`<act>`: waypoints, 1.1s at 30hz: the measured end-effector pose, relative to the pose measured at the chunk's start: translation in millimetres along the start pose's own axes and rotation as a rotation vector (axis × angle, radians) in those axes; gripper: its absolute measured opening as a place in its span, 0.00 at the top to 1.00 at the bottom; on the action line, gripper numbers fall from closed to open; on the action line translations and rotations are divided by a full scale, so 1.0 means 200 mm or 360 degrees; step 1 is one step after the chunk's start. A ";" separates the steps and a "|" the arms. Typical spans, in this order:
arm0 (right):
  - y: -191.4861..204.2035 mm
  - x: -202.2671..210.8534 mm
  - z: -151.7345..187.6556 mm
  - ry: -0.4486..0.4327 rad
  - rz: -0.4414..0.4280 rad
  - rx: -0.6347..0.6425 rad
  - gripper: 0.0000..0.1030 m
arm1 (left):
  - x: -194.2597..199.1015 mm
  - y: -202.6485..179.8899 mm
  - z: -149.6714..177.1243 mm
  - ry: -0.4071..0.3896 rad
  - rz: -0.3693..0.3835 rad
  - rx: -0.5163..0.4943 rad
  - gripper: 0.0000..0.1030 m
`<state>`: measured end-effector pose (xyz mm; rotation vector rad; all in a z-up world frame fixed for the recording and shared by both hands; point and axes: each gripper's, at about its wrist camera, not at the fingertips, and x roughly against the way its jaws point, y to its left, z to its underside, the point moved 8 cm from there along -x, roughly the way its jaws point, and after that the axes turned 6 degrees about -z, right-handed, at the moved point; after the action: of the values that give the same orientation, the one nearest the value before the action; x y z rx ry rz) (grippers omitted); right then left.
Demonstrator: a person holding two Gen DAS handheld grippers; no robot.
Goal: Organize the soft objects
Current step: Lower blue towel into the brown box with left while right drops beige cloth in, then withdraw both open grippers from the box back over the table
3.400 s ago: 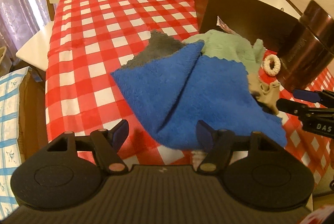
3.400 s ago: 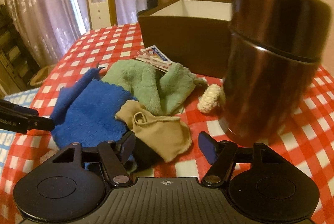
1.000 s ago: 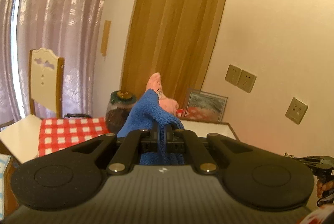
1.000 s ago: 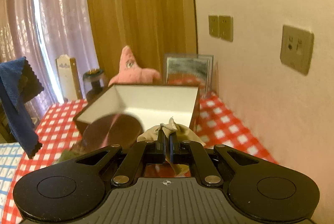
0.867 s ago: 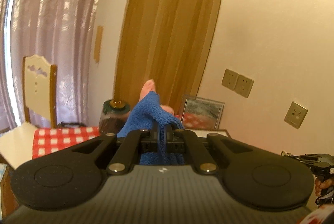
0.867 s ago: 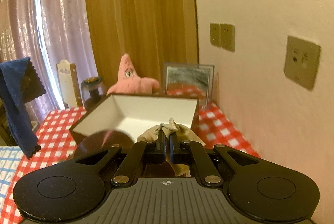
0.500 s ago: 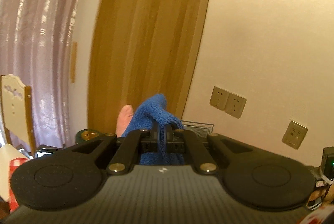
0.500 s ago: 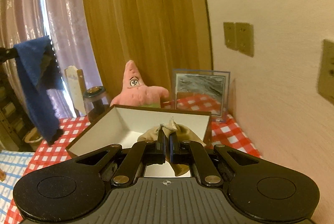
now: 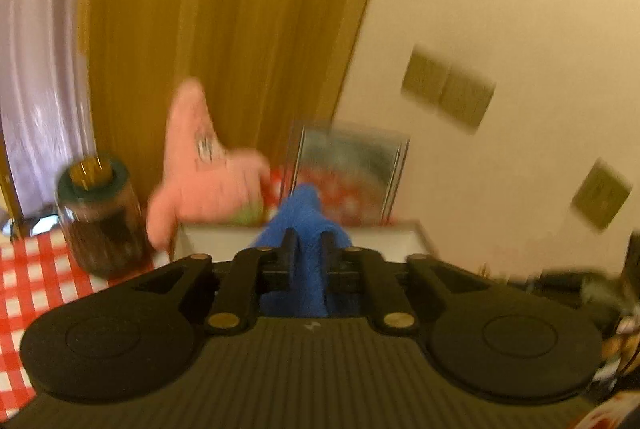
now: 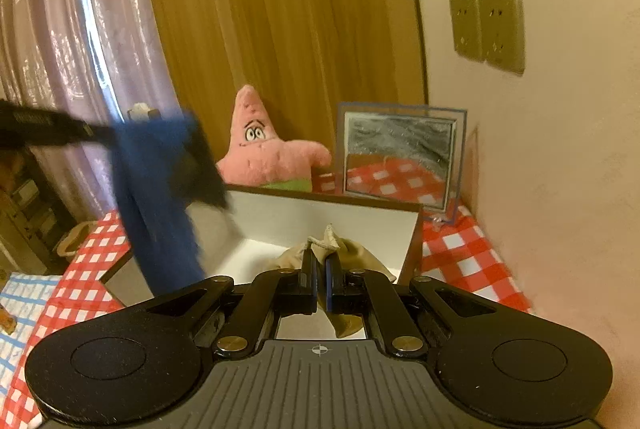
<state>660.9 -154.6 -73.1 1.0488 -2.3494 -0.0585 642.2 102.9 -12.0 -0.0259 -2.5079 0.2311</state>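
My left gripper point(image 9: 306, 241) is shut on a blue towel point(image 9: 306, 225), whose top sticks up between the fingers. In the right wrist view the same blue towel point(image 10: 160, 197) hangs from the left gripper over the left edge of the brown box with a white inside point(image 10: 304, 217). My right gripper point(image 10: 319, 265) is shut on a beige cloth point(image 10: 348, 253) and holds it above the open box. The box rim also shows in the left wrist view point(image 9: 224, 233), just ahead of the left gripper.
A pink starfish plush point(image 10: 268, 157) sits behind the box, with a framed picture point(image 10: 400, 157) to its right against the wall. A dark jar point(image 9: 100, 221) stands left of the box on the red checked tablecloth point(image 10: 460, 253). Curtains hang behind.
Both grippers picked up their cloths from the table and lifted them. In the last half second the left gripper has tilted down and swung the blue towel toward the box.
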 end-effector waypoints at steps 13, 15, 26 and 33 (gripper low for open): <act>-0.01 -0.21 0.03 0.0108 -0.0069 -0.0039 0.91 | -0.20 0.14 0.27 0.0289 -0.0150 -0.0066 0.78; -0.01 -0.24 0.02 0.0096 -0.0080 -0.0064 0.67 | -0.19 0.16 0.29 0.0296 -0.0163 -0.0068 0.75; -0.04 -0.14 -0.01 -0.0006 0.0007 -0.0164 0.41 | 0.00 0.31 0.40 0.0317 -0.0248 -0.0058 0.70; -0.04 0.06 0.09 -0.0044 0.0102 -0.0250 0.41 | 0.20 0.43 0.53 0.0315 -0.0296 -0.0037 0.70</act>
<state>651.4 -171.3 -84.1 0.9021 -2.3584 -0.2309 544.9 172.6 -88.4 0.1665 -2.2983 0.1168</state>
